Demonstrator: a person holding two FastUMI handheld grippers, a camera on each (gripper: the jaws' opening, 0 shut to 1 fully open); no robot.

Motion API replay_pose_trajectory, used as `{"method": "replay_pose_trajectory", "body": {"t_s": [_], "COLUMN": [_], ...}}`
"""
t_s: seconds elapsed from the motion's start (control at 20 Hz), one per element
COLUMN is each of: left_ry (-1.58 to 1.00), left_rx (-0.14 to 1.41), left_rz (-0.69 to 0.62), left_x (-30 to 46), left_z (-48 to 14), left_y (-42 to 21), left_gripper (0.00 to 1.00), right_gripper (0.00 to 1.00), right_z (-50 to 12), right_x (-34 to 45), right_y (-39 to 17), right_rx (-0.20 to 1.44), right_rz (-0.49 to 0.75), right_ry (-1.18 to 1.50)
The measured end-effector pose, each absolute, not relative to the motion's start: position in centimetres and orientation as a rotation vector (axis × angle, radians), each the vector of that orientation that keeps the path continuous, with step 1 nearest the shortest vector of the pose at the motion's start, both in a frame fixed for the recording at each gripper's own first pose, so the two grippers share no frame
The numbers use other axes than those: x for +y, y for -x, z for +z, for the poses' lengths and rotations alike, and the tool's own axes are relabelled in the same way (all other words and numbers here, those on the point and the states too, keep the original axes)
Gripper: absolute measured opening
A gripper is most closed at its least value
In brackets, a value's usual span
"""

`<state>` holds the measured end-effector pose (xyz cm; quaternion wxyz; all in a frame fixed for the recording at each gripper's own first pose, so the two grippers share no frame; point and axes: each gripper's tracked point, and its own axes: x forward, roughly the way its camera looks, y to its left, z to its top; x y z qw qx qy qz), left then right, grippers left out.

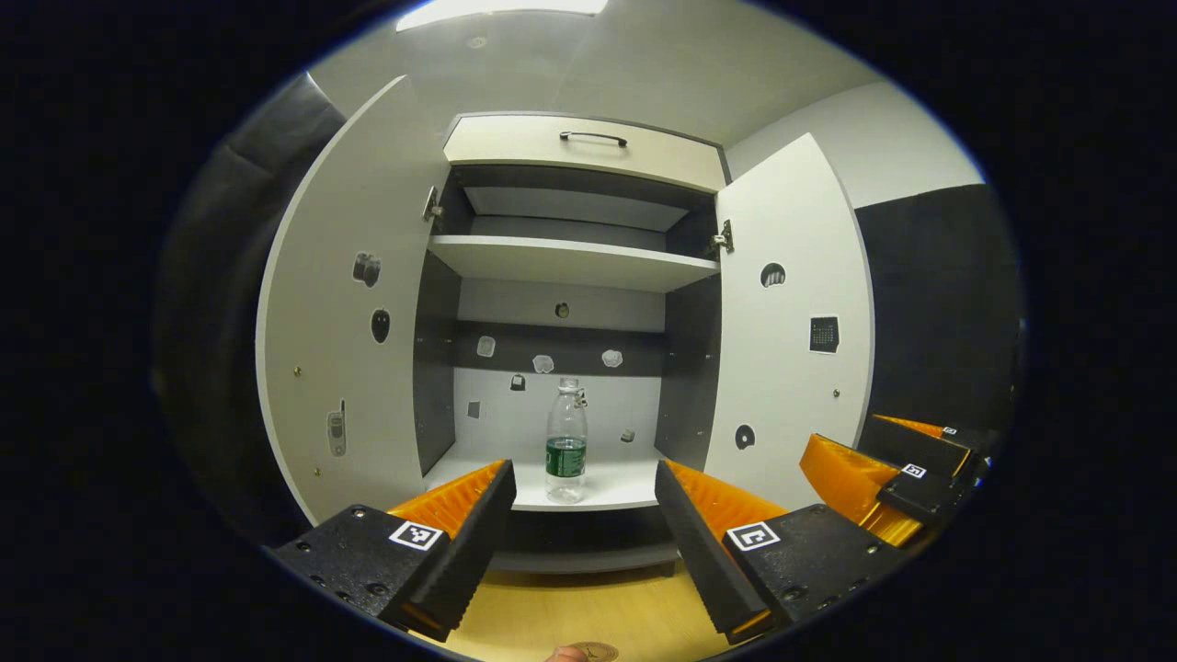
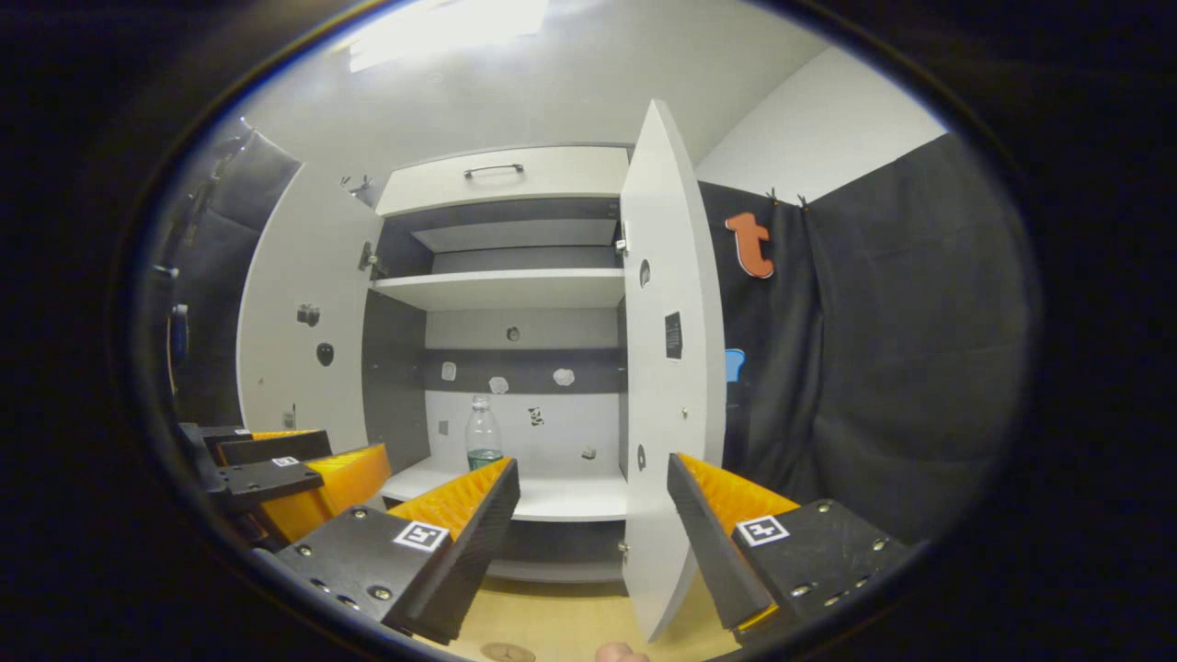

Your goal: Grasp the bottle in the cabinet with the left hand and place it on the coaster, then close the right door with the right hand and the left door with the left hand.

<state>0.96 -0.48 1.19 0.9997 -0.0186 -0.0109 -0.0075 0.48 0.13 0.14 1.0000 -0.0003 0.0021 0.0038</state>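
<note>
The bottle (image 1: 566, 439) stands upright on the lowest shelf (image 1: 607, 492) of the cabinet (image 1: 570, 276), near the shelf's front edge and roughly midway between the two side walls. The left gripper (image 1: 581, 515) hovers in front of the cabinet, aimed at the bottle, its fingers spread wide and holding nothing. The right gripper (image 2: 593, 515) also has its fingers spread and empty; it faces the edge of the right door (image 2: 669, 368).

Risks, as a judgement:
- The bottle is tall, narrow and light-looking; a finger striking it before the grasp closes would probably tip it or push it toward the cabinet's back wall.
- A grasp on the tapered neck could slip; the green-labelled body is the safer zone.
- The coaster (image 2: 508, 652) lies on the wooden surface in front of the cabinet, at the very bottom of the right gripper view, so placement accuracy is hard to check.
- Swinging the right door while the left gripper remains inside the cabinet could cause a collision.

Count: one bottle, one coaster, two doors, both open (left door (image 1: 345, 313)), two grippers, one drawer (image 1: 588, 147) above the cabinet opening.
</note>
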Motion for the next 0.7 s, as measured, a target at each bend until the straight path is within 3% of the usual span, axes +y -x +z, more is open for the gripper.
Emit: {"method": "replay_pose_trajectory", "body": {"t_s": [0.3, 0.7], "left_ry": [0.057, 0.081], "left_rx": [-0.021, 0.018], "left_rz": [-0.031, -0.037], "left_x": [0.0, 1.1], "left_z": [1.1, 0.1], "left_y": [-4.4, -14.7], "left_gripper": [0.96, 0.96], "right_gripper": [0.98, 0.98], "right_z": [0.9, 1.1], "right_x": [-0.6, -6.7], "right_y": [-0.1, 3.2], "right_rx": [-0.002, 0.0], "right_rz": [-0.024, -0.171], "right_ry": [0.012, 0.061]}}
